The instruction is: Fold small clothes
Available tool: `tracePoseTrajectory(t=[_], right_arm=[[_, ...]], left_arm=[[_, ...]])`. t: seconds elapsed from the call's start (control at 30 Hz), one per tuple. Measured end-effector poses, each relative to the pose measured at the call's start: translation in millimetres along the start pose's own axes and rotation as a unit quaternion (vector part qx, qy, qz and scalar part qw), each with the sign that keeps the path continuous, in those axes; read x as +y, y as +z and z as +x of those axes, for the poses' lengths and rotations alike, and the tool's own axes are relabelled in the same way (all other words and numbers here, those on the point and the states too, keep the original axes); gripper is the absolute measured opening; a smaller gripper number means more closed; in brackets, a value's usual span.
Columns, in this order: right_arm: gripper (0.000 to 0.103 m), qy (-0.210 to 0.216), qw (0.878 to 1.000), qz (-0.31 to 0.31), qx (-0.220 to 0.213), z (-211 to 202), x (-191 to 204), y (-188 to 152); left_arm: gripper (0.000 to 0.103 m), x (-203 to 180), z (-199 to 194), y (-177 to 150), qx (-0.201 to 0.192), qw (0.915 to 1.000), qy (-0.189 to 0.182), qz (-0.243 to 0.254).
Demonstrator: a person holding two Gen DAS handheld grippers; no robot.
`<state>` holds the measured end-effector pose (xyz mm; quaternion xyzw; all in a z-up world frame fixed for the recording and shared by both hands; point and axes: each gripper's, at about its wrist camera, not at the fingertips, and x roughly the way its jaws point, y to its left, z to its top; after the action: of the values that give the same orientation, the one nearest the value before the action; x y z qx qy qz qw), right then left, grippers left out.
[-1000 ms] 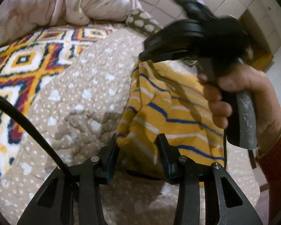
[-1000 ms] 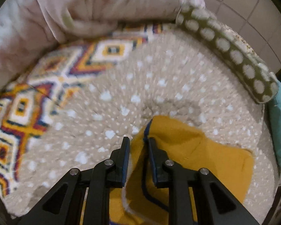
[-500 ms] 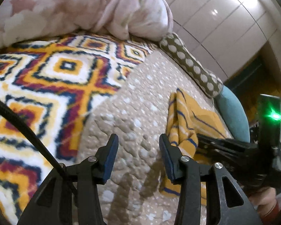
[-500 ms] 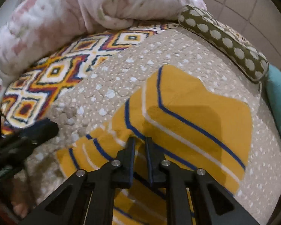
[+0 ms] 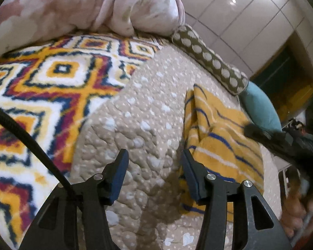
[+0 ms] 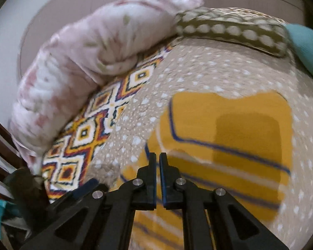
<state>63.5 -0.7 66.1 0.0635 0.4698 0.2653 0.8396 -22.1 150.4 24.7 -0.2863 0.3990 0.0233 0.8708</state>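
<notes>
A small yellow garment (image 5: pixel 219 143) with blue and white stripes lies folded on the beige dotted quilt (image 5: pixel 148 112). My left gripper (image 5: pixel 154 160) hovers over bare quilt just left of the garment. Its jaws are opening, with no cloth between them, and its right finger (image 5: pixel 189 173) overlaps the garment's left edge in the picture. In the right wrist view the garment (image 6: pixel 229 137) lies flat ahead, blurred. My right gripper (image 6: pixel 158 156) is shut above its near left corner, with nothing seen between the pads. The right gripper's dark tip (image 5: pixel 252 132) shows blurred at the garment's right side.
A patterned orange, white and navy blanket (image 5: pixel 41 87) covers the bed's left part. A bunched pink floral duvet (image 5: pixel 83 6) lies at the back. A dotted olive bolster (image 5: pixel 208 56) and a teal pillow (image 5: pixel 260 108) line the far edge below a tiled wall. A black cable (image 5: pixel 31 137) crosses at left.
The left gripper let go of the garment's edge, moved left over the quilt and widened. The right gripper released the cloth, shut and drew back. The garment now lies folded.
</notes>
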Motion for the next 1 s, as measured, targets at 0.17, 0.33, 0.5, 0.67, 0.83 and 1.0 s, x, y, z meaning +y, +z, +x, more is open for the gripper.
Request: tracePoseTrajectory(t=[0.17,0.33,0.5,0.67,0.83,1.0], right_arm=[[0.007,0.019,0.999,0.024,0.026,-21,-31,-68],[0.000,0.039,0.993,0.107,0.019,-37,-85,-123],[0.001,0.003,0.995,0.096,0.001,-65,-82,-128],[0.055,-0.017,0.993,0.100,-0.059,-96,-95,-109],[0.075,0.035,0.978,0.191,-0.082,-87,-147,-93],[0.075,0.163,0.952,0.257,-0.038,-14,-176,-75]], left_arm=[[0.050,0,6,-2,0.007,0.9999,0.010,0.002],[0.050,-7,10,-7,0.011,0.9987,0.037,0.032],[0.050,-8,5,-9,0.003,0.9986,0.042,0.033],[0.050,2,-7,-5,-0.020,0.9997,0.010,-0.004],[0.050,0,-14,-4,-0.036,0.9993,-0.010,-0.008],[0.050,-5,-7,-5,-0.028,0.9995,-0.011,0.000]])
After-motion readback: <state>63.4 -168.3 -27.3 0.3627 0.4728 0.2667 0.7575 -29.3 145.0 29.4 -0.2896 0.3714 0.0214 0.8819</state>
